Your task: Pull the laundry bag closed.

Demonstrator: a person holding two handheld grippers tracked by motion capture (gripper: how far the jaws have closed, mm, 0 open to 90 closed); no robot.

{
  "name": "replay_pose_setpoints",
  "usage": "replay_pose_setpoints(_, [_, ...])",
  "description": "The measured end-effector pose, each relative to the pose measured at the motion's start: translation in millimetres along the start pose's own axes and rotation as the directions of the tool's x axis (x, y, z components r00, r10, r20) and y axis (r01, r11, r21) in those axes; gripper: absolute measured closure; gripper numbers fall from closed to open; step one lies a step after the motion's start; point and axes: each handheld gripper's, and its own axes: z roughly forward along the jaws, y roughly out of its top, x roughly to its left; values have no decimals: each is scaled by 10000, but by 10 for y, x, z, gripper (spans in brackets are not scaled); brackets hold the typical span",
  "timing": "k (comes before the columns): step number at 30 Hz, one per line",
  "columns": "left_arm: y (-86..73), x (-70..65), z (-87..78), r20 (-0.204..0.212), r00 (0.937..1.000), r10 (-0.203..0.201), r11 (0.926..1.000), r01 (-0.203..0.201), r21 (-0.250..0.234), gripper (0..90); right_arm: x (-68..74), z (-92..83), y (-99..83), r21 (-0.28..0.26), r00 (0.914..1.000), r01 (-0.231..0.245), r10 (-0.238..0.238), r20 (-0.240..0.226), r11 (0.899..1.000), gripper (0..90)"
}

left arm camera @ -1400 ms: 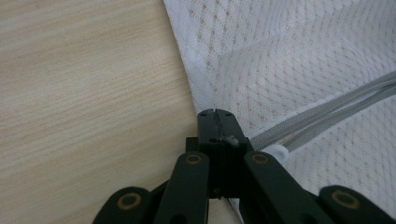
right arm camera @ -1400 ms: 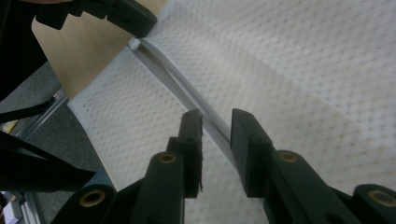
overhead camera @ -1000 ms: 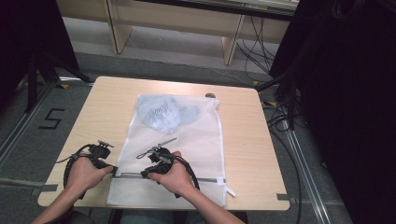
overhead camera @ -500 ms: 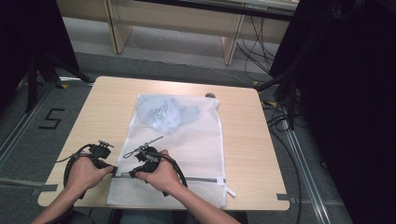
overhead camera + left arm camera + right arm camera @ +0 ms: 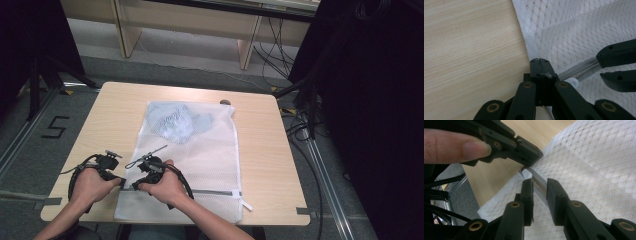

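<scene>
At the table's [image 5: 110, 107] near edge: both grippers on the bag [image 5: 210, 150]
Wide bare wood lies left and right of the bag; left gripper [image 5: 539, 62] is clamped tight on its left hem by the zip [image 5: 576, 71]; right gripper [image 5: 539, 185], part-open after just closing, straddles the zip without pinching.

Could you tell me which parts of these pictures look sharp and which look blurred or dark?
High view: table evenly lit, surroundings dark, mesh bag slightly soft. Left gripper view: mesh weave crisp, near linkage soft. Right gripper view: fingertip and near jaw arms blurred, the zipper between them sharper.
</scene>
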Motion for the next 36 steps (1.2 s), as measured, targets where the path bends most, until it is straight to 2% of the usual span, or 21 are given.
replay_pose_setpoints(1, [0,0,1,5,10000,-2,10000,2,-3,897,3,5,2,10,10000,-61,62,-61,10000,762])
replay_pose_setpoints(2, [0,0,0,2,10000,1,10000,-1,2,896,-12,14,11,-7,9998,181,-181,-86,9998,761])
replay_pose_setpoints(4, [-1,1,0,10,10000,-1,10000,1,-3,897,6,27,19,-5,9999,-47,47,-92,10000,758])
replay_pose_setpoints(5, [-1,3,-1,9,10000,1,10000,-1,0,897,2,35,27,-3,9999,139,-139,-86,9999,757])
replay_pose_setpoints(6, [-1,3,-1,15,10000,3,10000,-3,1,896,23,33,29,165,9998,-212,212,-2,9996,756])
replay_pose_setpoints(7, [-1,3,-1,16,10000,12,10000,-12,1,897,6,47,38,17,9996,277,-277,-58,9996,755])
replay_pose_setpoints(8, [-1,3,-1,16,10000,8,10000,-8,0,897,8,54,43,5,9993,376,-376,-82,9993,755])
replay_pose_setpoints(9, [-1,2,-1,19,10000,13,10000,-13,0,897,36,57,40,94,9999,-42,43,-91,9999,755])
replay_pose_setpoints(12, [-1,-1,0,12,10000,19,10000,-19,0,897,30,81,48,46,9996,247,-247,-134,9997,753])
replay_pose_setpoints(14, [-1,-2,-1,10,10000,36,10000,-36,14,896,53,96,53,76,9999,6,-5,-157,10000,750])
replay_pose_setpoints(17, [-1,-1,0,19,10000,33,10000,-33,5,897,53,116,67,135,9998,-13,15,-179,9999,742])
replay_pose_setpoints(18, [-1,-1,-1,19,10000,58,10000,-58,16,896,39,130,71,19,9996,219,-219,-192,9998,741])
replay_pose_setpoints(19, [-1,-1,-1,19,10000,58,10000,-58,16,897,59,128,72,158,9999,-66,68,-153,9999,739])
replay_pose_setpoints(25, [-2,0,-1,29,10000,70,10000,-70,19,897,86,168,100,169,9997,-135,138,-209,9998,725])
replay_pose_setpoints(26, [-2,1,0,37,10000,58,10000,-58,1,897,76,192,96,43,9988,-161,163,-454,9999,726])
replay_pose_setpoints(27, [-2,1,-1,40,10000,63,10000,-63,4,897,59,191,100,190,9998,165,-164,-61,9997,727])
replay_pose_setpoints(28, [-2,1,-1,39,10000,65,10000,-65,8,896,63,185,97,348,10000,50,-52,46,9994,727])
replay_pose_setpoints(30, [-1,1,-1,36,10000,74,10000,-74,16,897,50,190,103,455,10000,58,-59,24,9989,724])
replay_pose_setpoints(32, [0,2,-1,30,10000,91,10000,-91,20,897,65,195,114,276,9997,-158,164,-192,9995,722])
replay_pose_setpoints(34, [0,0,-1,26,10000,95,10000,-95,29,897,54,197,119,379,9997,-173,179,-154,9991,722])
replay_pose_setpoints(36, [1,0,-1,19,9999,101,9999,-101,37,897,35,206,119,438,10000,15,-12,-82,9990,726])
